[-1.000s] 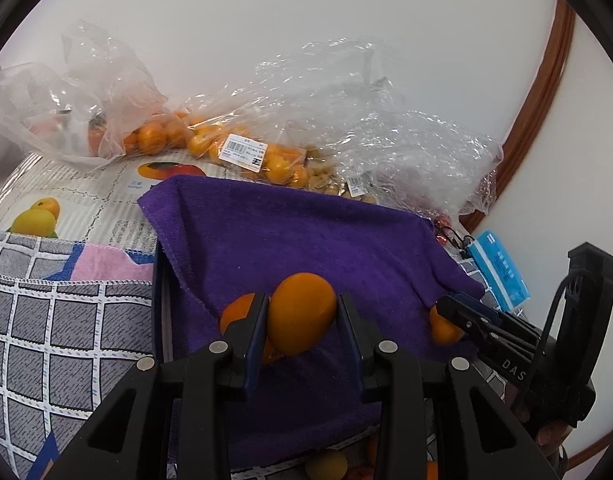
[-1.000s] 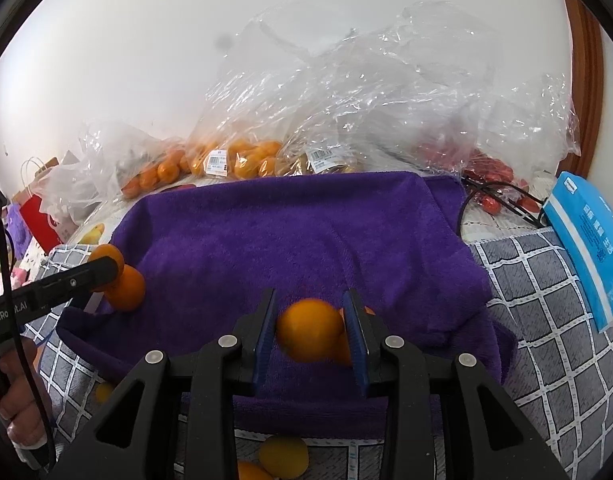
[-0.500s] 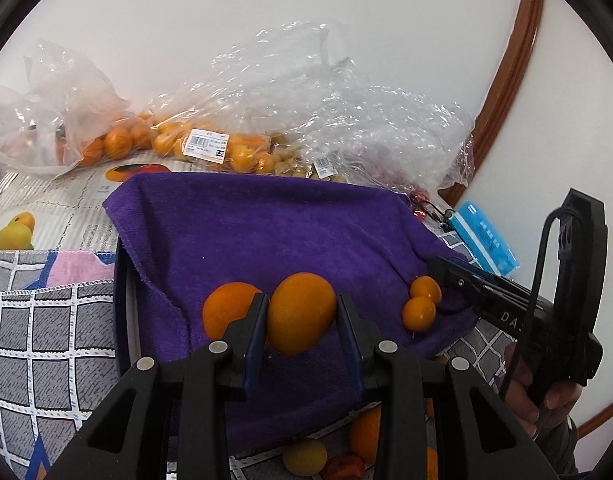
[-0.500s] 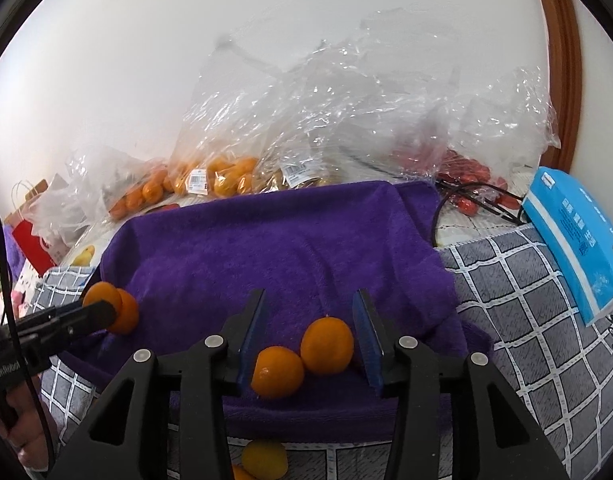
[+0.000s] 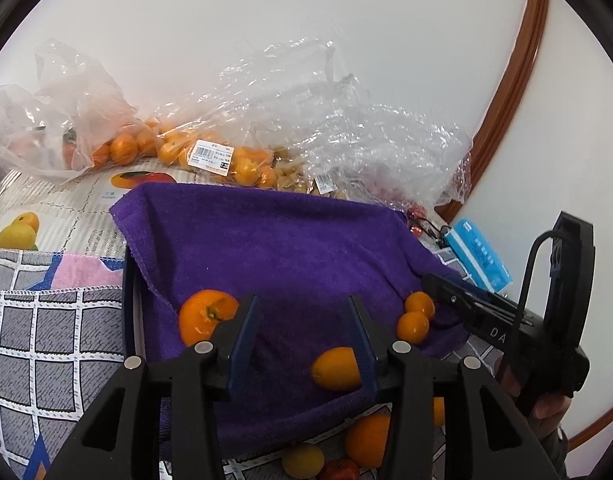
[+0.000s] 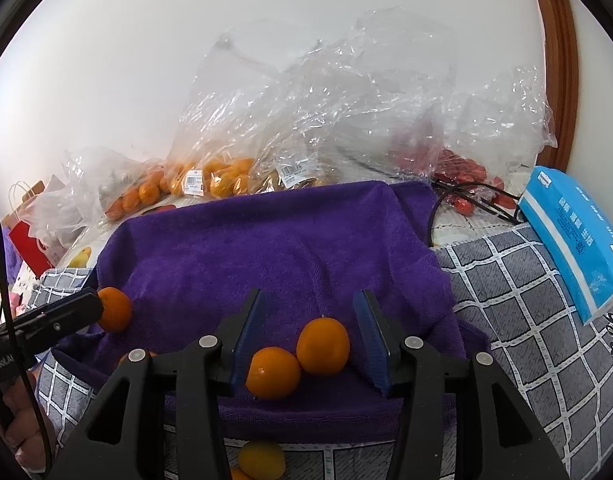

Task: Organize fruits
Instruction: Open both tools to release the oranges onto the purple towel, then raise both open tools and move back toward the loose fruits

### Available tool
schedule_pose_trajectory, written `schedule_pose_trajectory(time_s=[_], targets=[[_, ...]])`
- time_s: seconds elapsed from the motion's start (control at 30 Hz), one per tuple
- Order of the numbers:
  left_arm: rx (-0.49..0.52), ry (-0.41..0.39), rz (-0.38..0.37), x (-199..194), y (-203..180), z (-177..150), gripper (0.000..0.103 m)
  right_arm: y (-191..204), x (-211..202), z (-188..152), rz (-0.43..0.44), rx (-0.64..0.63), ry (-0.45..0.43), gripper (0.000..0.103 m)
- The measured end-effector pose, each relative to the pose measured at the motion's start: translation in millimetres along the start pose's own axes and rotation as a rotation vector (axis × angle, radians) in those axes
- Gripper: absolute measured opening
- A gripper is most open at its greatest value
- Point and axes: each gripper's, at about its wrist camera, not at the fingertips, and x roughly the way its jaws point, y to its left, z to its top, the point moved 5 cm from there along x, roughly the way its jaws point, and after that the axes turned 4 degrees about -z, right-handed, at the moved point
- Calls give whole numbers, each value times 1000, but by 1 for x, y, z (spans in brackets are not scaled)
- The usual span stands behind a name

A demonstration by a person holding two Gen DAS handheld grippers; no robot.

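A purple towel (image 5: pixel 290 248) (image 6: pixel 274 248) drapes over a dark-rimmed tray. In the left wrist view my left gripper (image 5: pixel 304 336) hovers low over the towel's front, its jaws opening. An orange (image 5: pixel 334 368) lies on the towel by the right finger, with no grip on it. A bigger orange (image 5: pixel 206 318) rests to the left. My right gripper (image 6: pixel 310 332) has its jaws opening too, and two oranges (image 6: pixel 322 346) (image 6: pixel 272 372) lie loose on the towel between its fingers. Each gripper shows at the other view's edge, held by a hand.
Clear plastic bags of oranges (image 5: pixel 210 156) (image 6: pixel 222 176) and red fruit (image 6: pixel 462 176) pile up against the white wall. A blue tissue pack (image 6: pixel 574 236) lies on the checked cloth at right. Loose fruit (image 5: pixel 366 440) sits in front of the towel.
Both grippers have opened and let go of their oranges. The left one's orange dropped onto the towel by its right finger; the right one's now lies beside another orange.
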Motion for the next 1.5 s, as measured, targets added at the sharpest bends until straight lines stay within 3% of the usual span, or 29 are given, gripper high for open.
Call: schedule_pose_trajectory(time_s=[0.37, 0.53, 0.8, 1.37, 1.5], targets=[[10, -70, 39, -9, -1, 4, 46, 1, -4, -2, -79, -25, -25, 62], [-3, -86, 49, -11, 4, 7, 47, 4, -4, -1, -100, -46, -27, 62], [0, -115, 56, -18, 2, 10, 52, 13, -18, -4, -56, -6, 14, 62], [10, -162, 43, -41, -12, 16, 55, -2, -68, -51, -70, 54, 80, 62], [24, -118, 54, -53, -19, 16, 57, 1, -74, -57, -56, 67, 90, 62]])
